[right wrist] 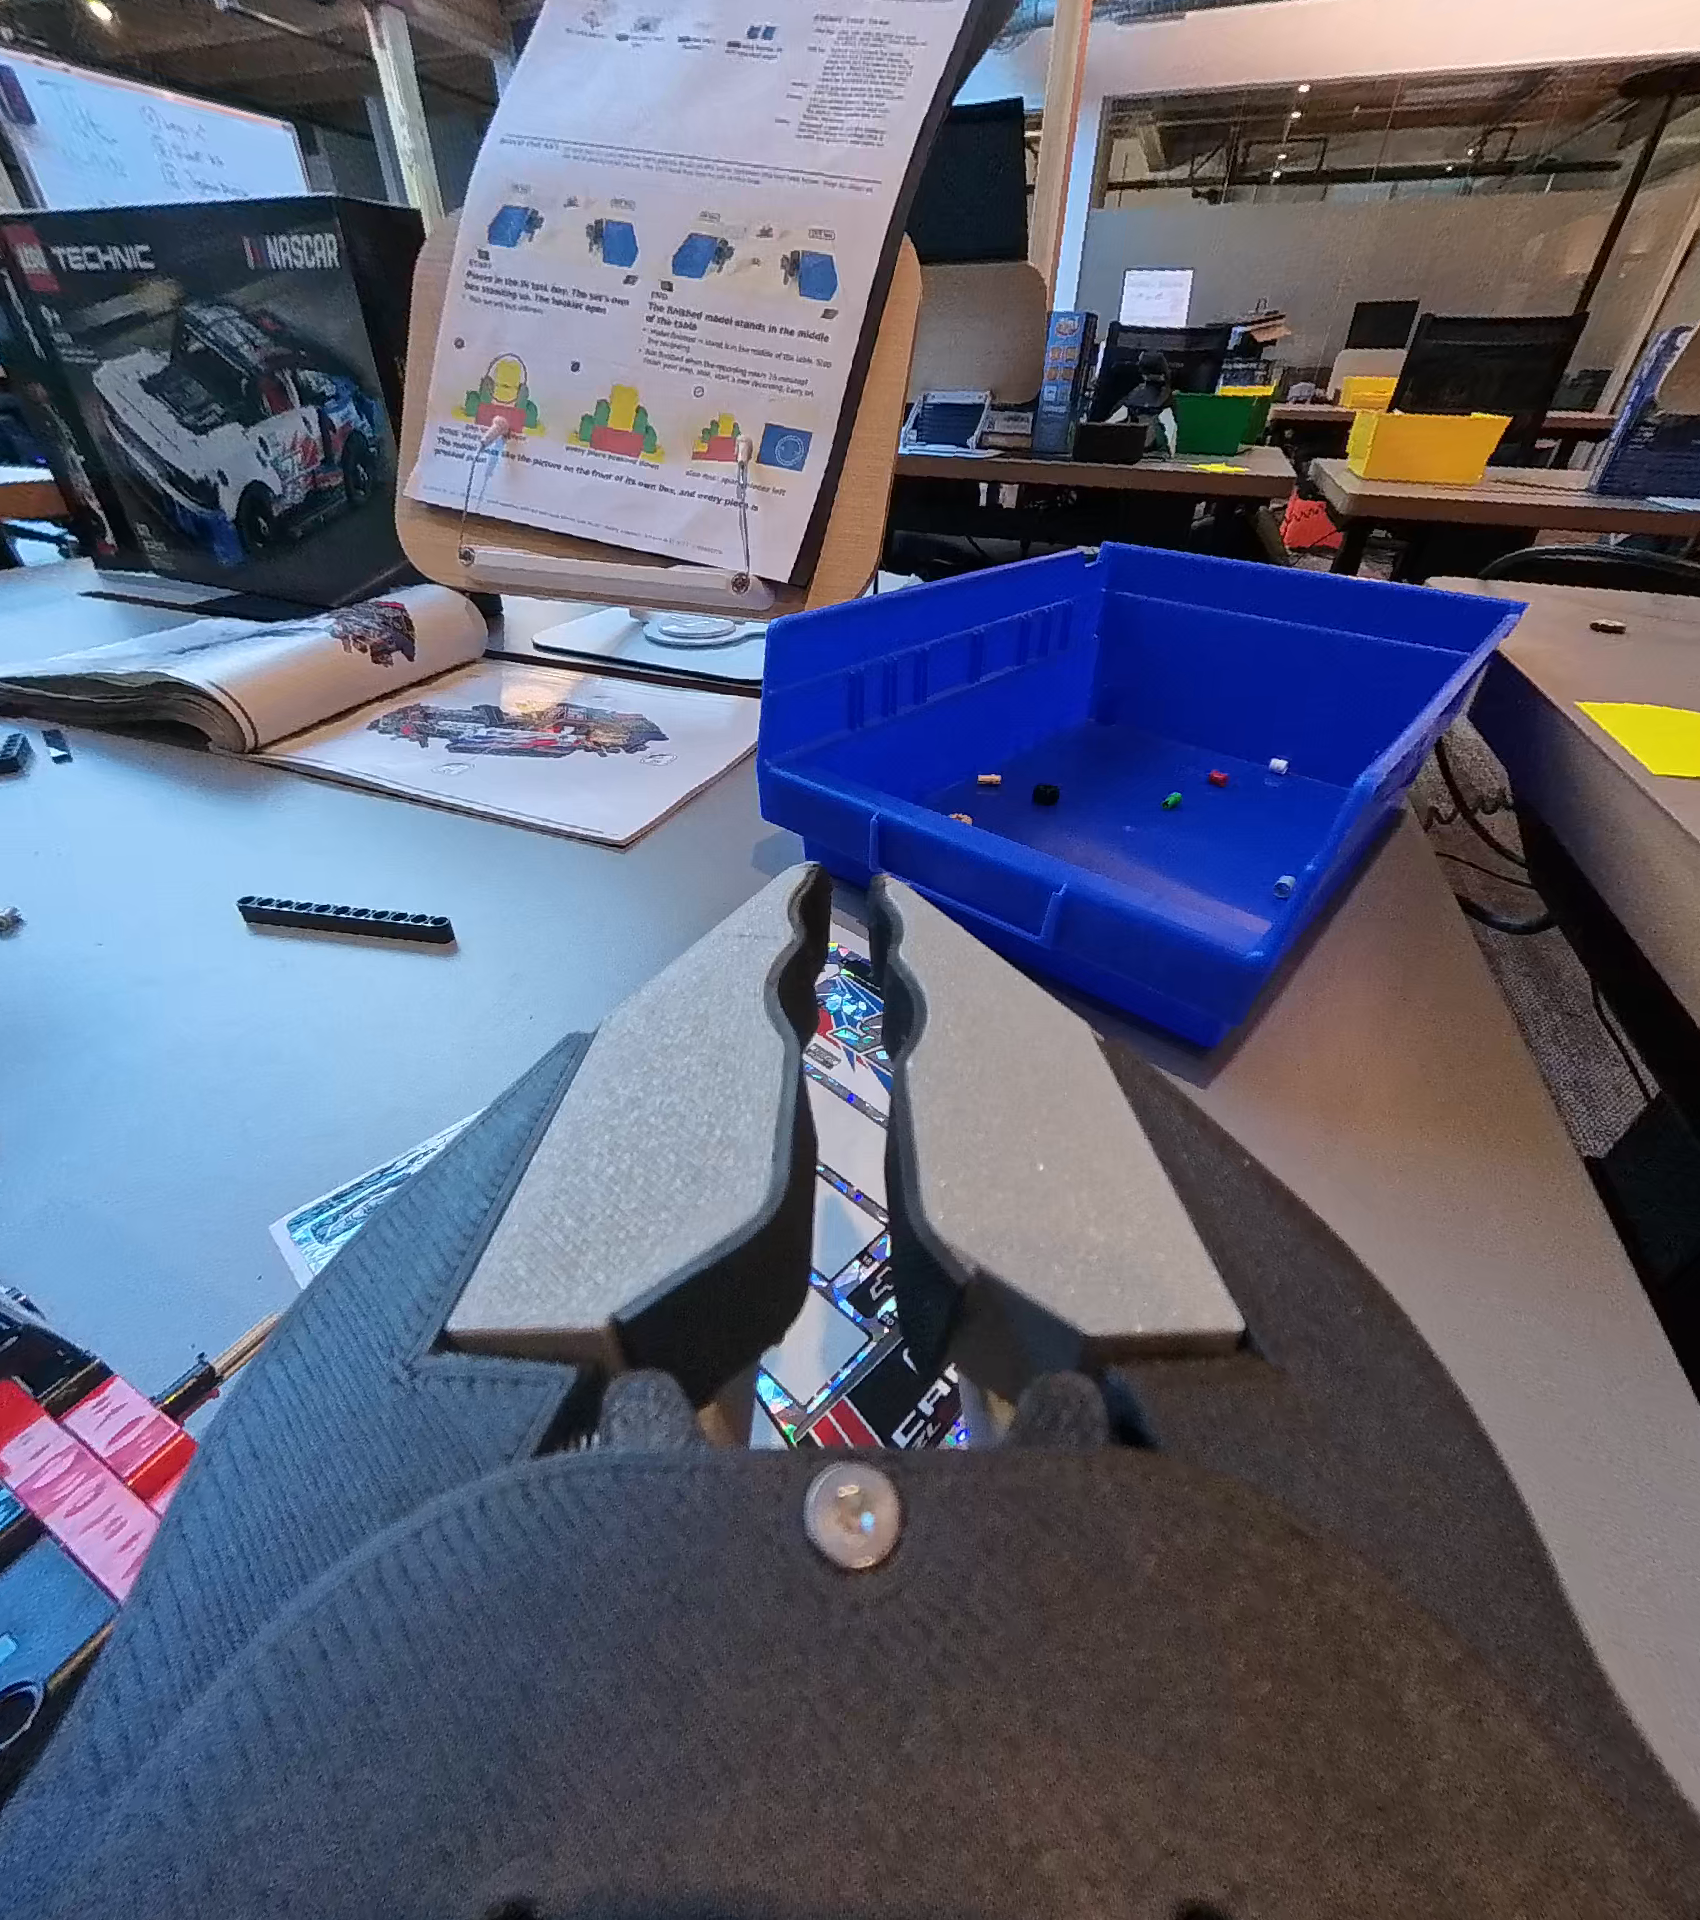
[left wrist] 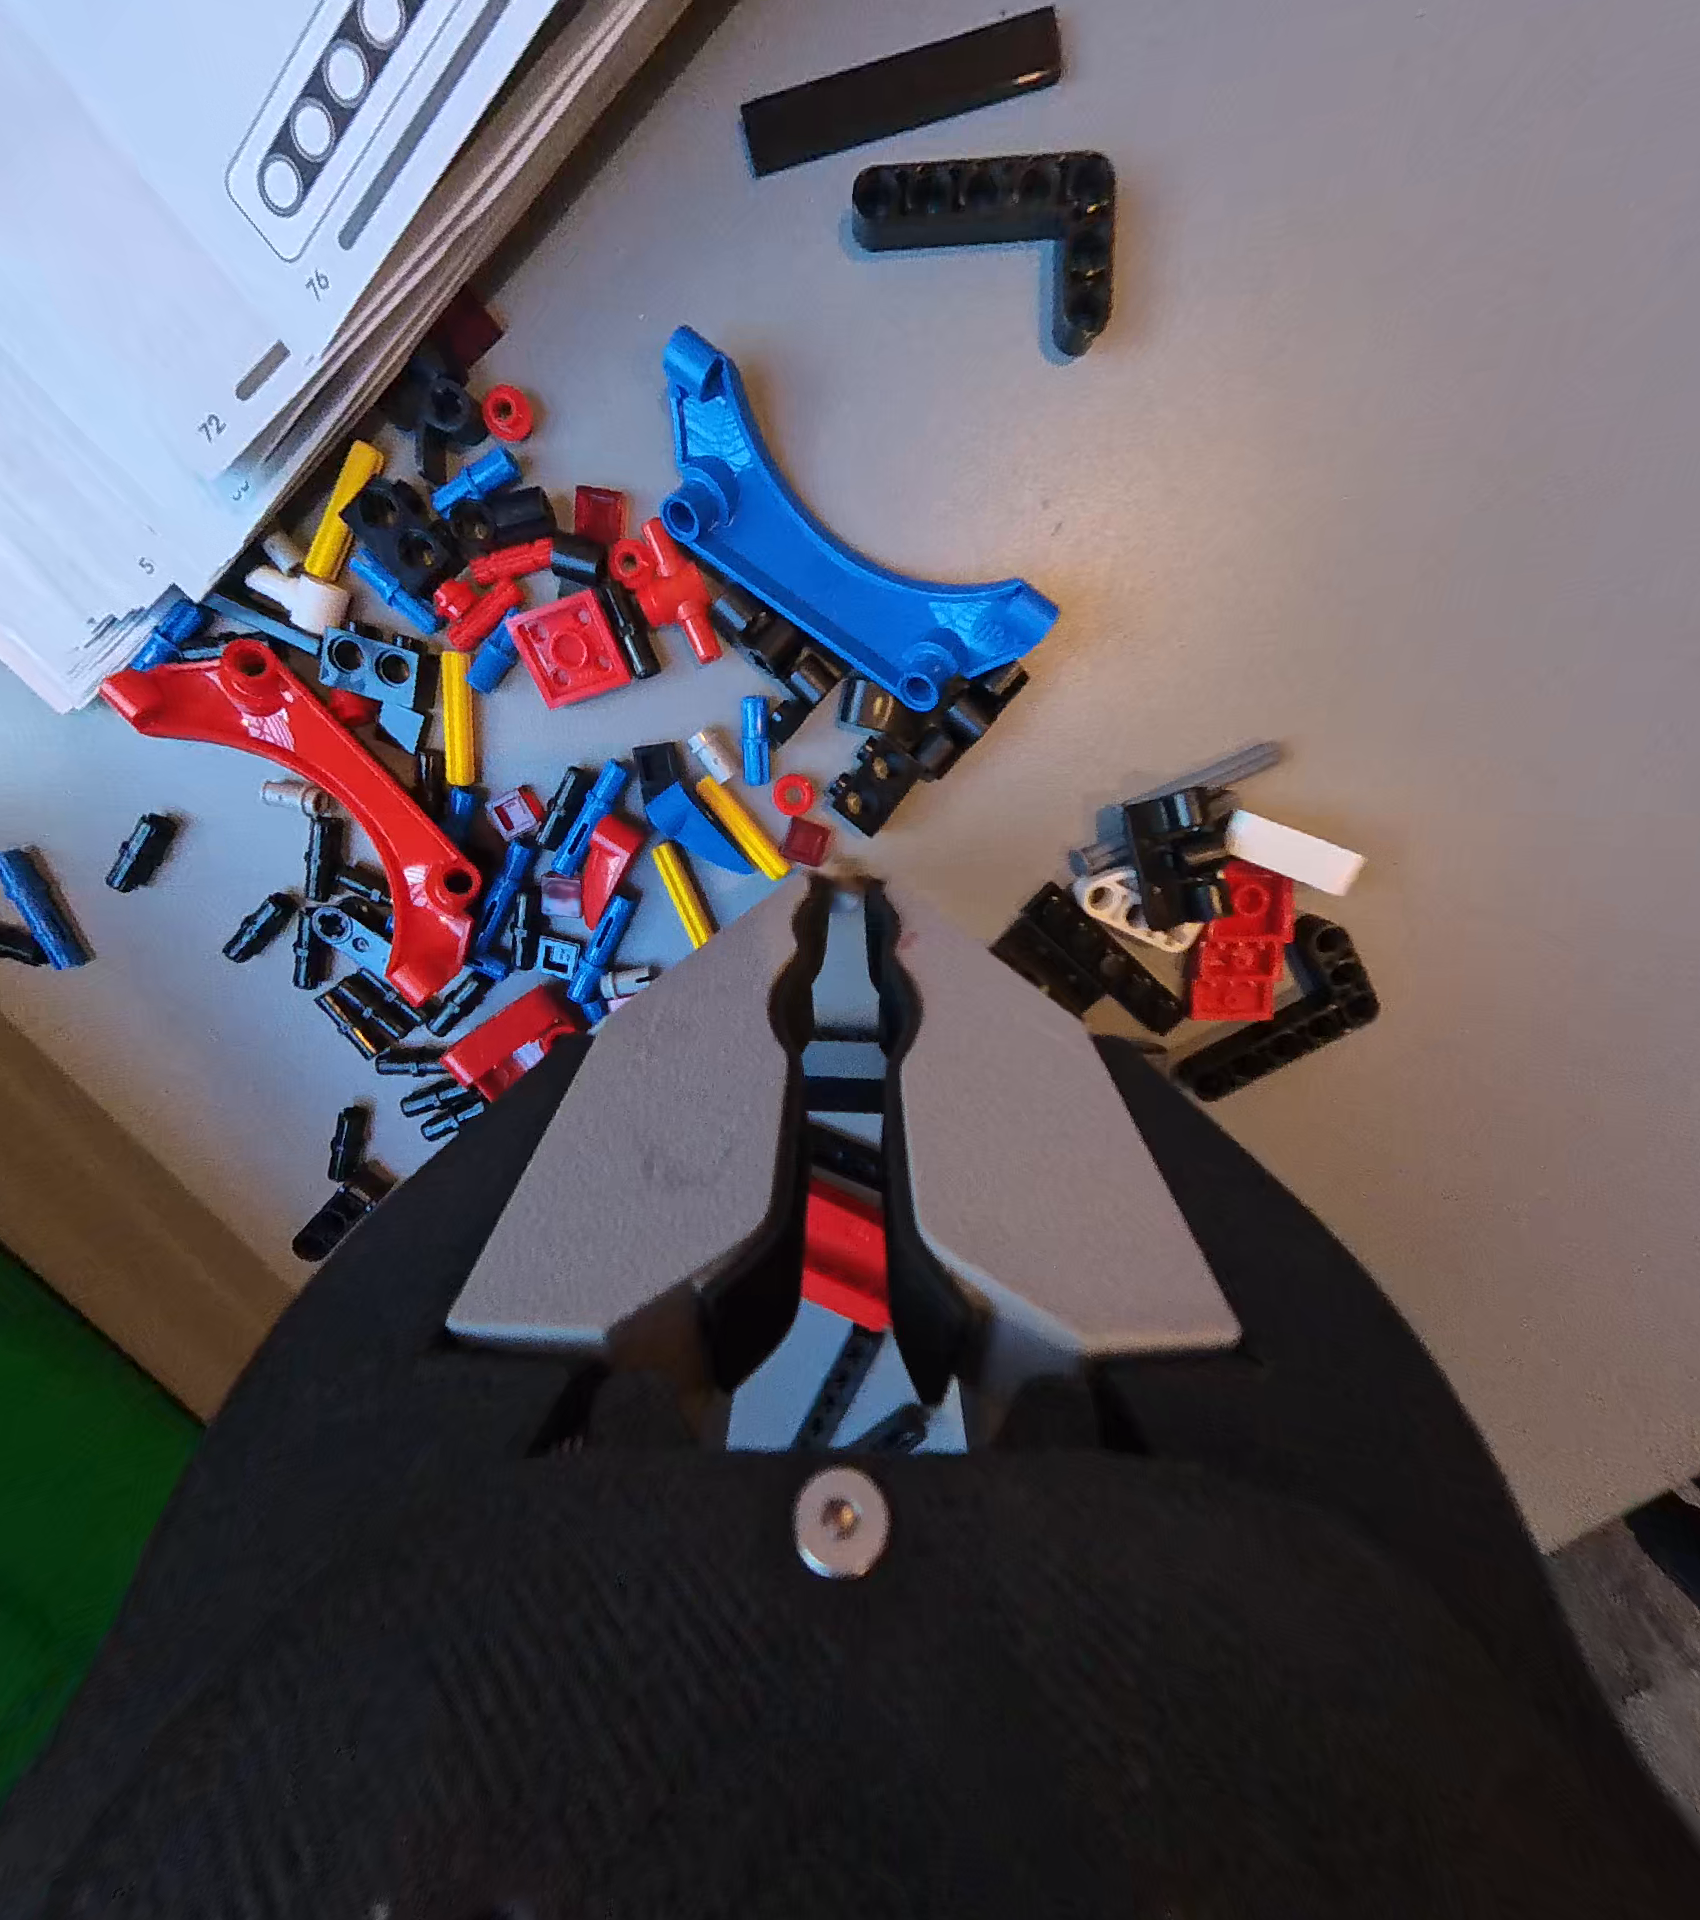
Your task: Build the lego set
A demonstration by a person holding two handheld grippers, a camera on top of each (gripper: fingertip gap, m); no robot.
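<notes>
In the left wrist view my left gripper (left wrist: 843,883) hangs over a pile of loose Lego Technic parts (left wrist: 555,665) on the grey table. Its jaws are pinched on a small light-grey piece (left wrist: 844,875) at the tips. A blue arch panel (left wrist: 825,561) and a red arch panel (left wrist: 326,769) lie in the pile. A small black, red and white sub-assembly (left wrist: 1210,894) sits just right of the tips. My right gripper (right wrist: 848,888) is shut and empty, held above a shiny sticker sheet (right wrist: 846,1143). Part of the built model (right wrist: 15,1455) shows at lower left.
The instruction booklet (left wrist: 98,260) lies at the pile's upper left, also open in the right wrist view (right wrist: 513,748). A black L-beam (left wrist: 1012,208) and a flat black piece (left wrist: 898,88) lie beyond. A blue bin (right wrist: 1137,935), a long black beam (right wrist: 347,920), the set's box (right wrist: 202,395) and a paper stand (right wrist: 680,312) are ahead. Tip to tip, the grippers are about 60 cm apart.
</notes>
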